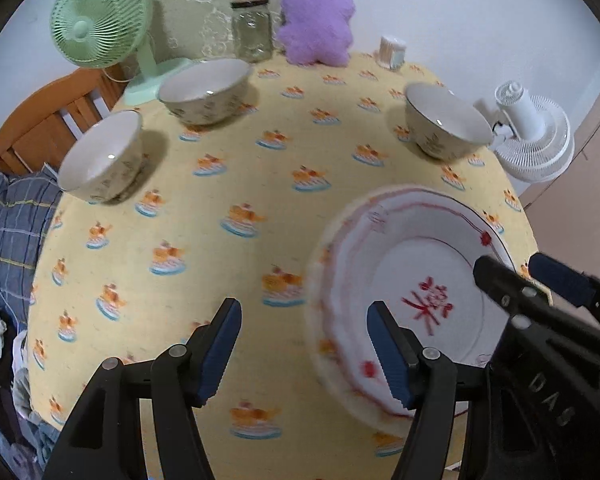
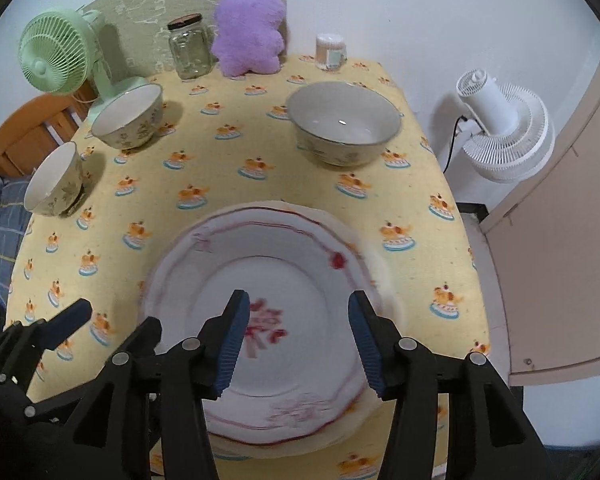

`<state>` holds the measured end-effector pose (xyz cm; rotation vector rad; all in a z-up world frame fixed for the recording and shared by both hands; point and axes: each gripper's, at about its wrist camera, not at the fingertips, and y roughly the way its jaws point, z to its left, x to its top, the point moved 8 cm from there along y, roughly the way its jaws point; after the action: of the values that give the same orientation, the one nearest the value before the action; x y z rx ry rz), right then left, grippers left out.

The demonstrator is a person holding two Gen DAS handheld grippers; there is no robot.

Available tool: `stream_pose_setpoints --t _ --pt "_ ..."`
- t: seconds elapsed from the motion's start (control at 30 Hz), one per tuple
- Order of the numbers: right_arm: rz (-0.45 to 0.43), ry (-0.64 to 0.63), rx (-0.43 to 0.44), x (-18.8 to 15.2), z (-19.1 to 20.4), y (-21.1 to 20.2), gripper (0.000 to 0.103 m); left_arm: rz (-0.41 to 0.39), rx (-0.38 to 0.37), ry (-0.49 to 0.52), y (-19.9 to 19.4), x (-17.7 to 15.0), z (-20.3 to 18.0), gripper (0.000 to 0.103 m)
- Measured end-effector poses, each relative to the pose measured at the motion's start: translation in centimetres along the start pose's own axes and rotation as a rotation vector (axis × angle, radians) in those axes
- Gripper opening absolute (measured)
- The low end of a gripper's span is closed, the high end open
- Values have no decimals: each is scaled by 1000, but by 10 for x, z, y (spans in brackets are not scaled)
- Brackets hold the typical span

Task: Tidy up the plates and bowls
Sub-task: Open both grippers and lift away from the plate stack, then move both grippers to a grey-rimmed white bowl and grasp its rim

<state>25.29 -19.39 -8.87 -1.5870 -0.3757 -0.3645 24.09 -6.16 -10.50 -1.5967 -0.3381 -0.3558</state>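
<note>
The plate, white with a red rim line and a red character in its well, lies flat on the yellow patterned tablecloth at the near end of the table, and its blurred, doubled rim in both views suggests there may be more than one plate stacked there, though I cannot tell how many. The right gripper hangs right above its well with the blue pads apart and nothing between them, so the plate is released. The left gripper stands beside the plate's left edge, one pad over the rim and the other over bare cloth, jaws likewise parted and empty. I judge the plate part of the job to be settled or close to it. What is left is the bowls: three floral bowls stand singly and well apart, a small bowl at the left edge, a middle bowl behind it near the green fan, and a large bowl toward the far right, none nested in another. Gathering them into one stack looks like the remaining work. Along the far edge a glass jar, a purple plush toy and a small container stand clear of it all
</note>
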Motion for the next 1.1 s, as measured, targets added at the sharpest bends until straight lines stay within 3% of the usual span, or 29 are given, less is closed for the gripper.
stream_pose_setpoints --t 0.4,0.63,0.87,1.1 --pt "-75 82 -7 15 121 -27 55 -74 -17 33 -27 22 123 67" --pt "-108 109 35 39 193 -30 55 -123 33 18 -38 49 192 67" --pt "-118 80 55 74 236 -25 55 -152 77 -29 -35 79 239 67" --pt "-126 48 89 114 269 7 55 -159 133 -83 -7 110 272 67"
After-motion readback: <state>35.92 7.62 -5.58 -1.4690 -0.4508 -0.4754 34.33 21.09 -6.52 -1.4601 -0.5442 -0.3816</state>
